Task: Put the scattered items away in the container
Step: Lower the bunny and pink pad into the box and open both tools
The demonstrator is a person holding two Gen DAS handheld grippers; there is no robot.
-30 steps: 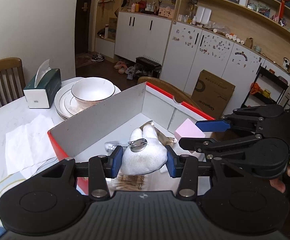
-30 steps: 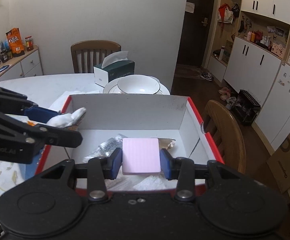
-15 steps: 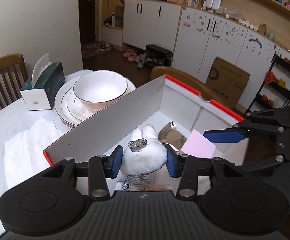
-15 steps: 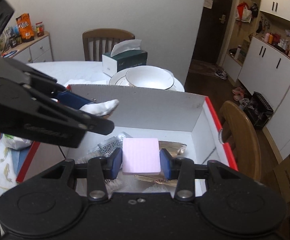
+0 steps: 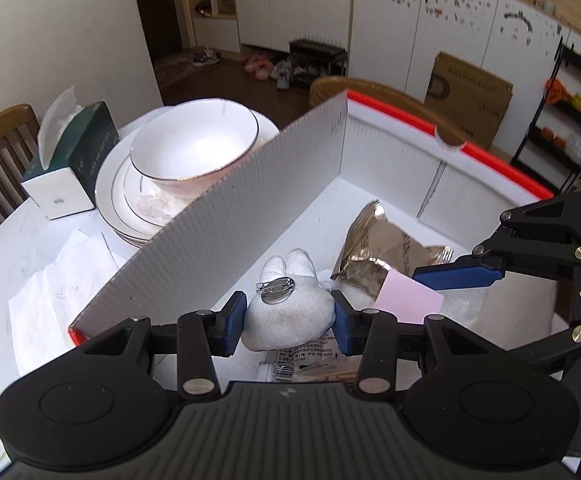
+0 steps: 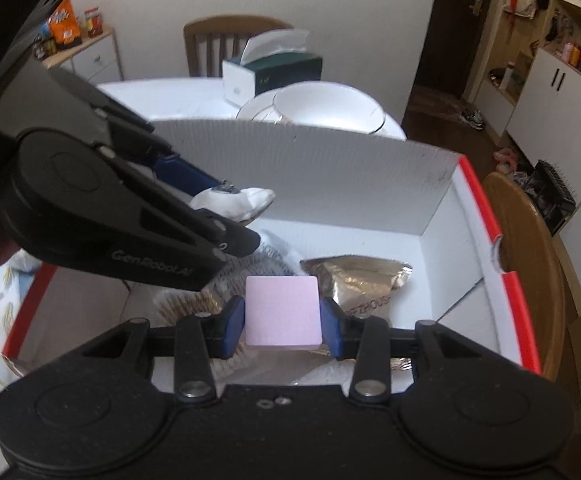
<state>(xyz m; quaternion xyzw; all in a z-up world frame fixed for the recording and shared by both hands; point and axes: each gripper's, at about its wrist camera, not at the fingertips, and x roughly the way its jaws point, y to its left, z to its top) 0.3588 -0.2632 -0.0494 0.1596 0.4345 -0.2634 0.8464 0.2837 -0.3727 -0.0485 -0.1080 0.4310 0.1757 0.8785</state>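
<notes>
A white cardboard box (image 5: 274, 204) with a red rim (image 6: 478, 200) stands on the table. My left gripper (image 5: 289, 318) is shut on a white plush rabbit brooch (image 5: 290, 312) with a metal pin on its back, held over the inside of the box; it also shows in the right wrist view (image 6: 234, 202). My right gripper (image 6: 282, 318) is shut on a pink square pad (image 6: 282, 312), also held over the box, just right of the left gripper (image 5: 408, 296). A gold foil packet (image 5: 382, 248) and printed wrappers (image 5: 306, 360) lie in the box.
A stack of white plates with a bowl (image 5: 194, 156) stands just beyond the box's far wall. A green tissue box (image 5: 70, 160) stands further left. Crumpled white tissue (image 5: 58, 284) lies on the table left of the box. Wooden chairs (image 6: 526, 264) stand around the table.
Both grippers have moved forward and down over the inside of the box, each still holding its item. The box's inside fills more of both views.
</notes>
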